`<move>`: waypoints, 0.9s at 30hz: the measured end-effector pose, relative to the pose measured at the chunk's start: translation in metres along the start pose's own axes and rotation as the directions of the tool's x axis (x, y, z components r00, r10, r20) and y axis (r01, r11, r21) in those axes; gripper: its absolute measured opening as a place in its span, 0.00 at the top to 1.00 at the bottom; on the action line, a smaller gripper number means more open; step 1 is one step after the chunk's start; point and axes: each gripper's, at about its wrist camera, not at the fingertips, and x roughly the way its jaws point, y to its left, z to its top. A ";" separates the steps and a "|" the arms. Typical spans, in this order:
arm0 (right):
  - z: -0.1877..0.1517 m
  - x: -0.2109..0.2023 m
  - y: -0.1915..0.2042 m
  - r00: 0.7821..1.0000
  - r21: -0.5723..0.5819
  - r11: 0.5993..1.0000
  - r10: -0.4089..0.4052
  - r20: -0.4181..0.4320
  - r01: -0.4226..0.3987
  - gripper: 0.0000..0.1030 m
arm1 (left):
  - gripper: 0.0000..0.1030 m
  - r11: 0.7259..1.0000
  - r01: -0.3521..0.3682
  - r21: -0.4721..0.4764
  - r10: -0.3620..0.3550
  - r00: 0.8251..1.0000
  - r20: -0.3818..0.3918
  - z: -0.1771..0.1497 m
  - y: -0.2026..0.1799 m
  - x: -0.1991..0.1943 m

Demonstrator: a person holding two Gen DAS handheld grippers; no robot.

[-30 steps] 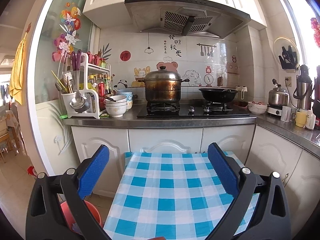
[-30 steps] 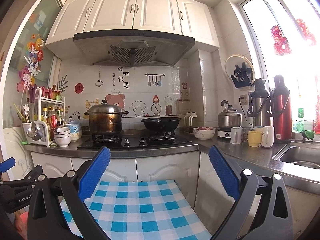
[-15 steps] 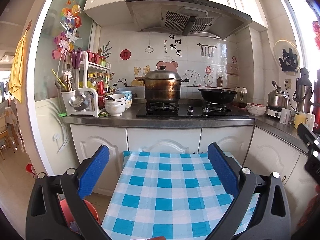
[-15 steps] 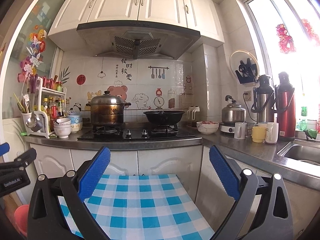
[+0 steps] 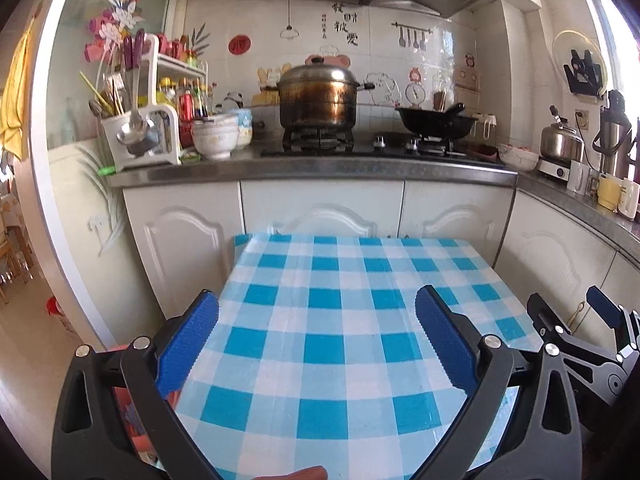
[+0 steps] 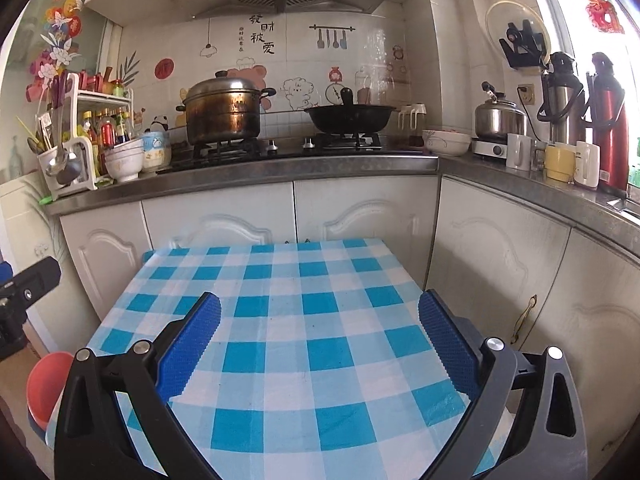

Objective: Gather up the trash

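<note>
My left gripper [image 5: 318, 320] is open and empty above a small table with a blue and white checked cloth [image 5: 340, 280]. My right gripper [image 6: 319, 322] is open and empty over the same cloth [image 6: 304, 280]. The right gripper also shows at the right edge of the left wrist view [image 5: 600, 320]. Part of the left gripper shows at the left edge of the right wrist view [image 6: 24, 288]. A red bin [image 6: 46, 384] stands on the floor left of the table; it also shows in the left wrist view [image 5: 128, 408], with something in it. I see no loose trash on the cloth.
Behind the table runs a steel counter [image 5: 320, 168] over white cabinets, with a stove, a lidded pot [image 5: 318, 98] and a black wok [image 5: 436, 122]. A utensil rack and bowls [image 5: 214, 136] stand left. Kettle, mugs and flasks [image 6: 600, 120] stand right.
Both cameras have tilted down and come closer, so the table fills more of each view. The right gripper has come into the left wrist view. Both grippers stay open.
</note>
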 end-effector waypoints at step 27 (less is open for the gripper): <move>0.013 -0.012 -0.004 0.997 -0.005 0.999 -0.038 0.064 0.039 0.05 | 0.04 1.000 -0.014 -0.022 0.013 0.998 -0.067 -0.013 0.003 0.024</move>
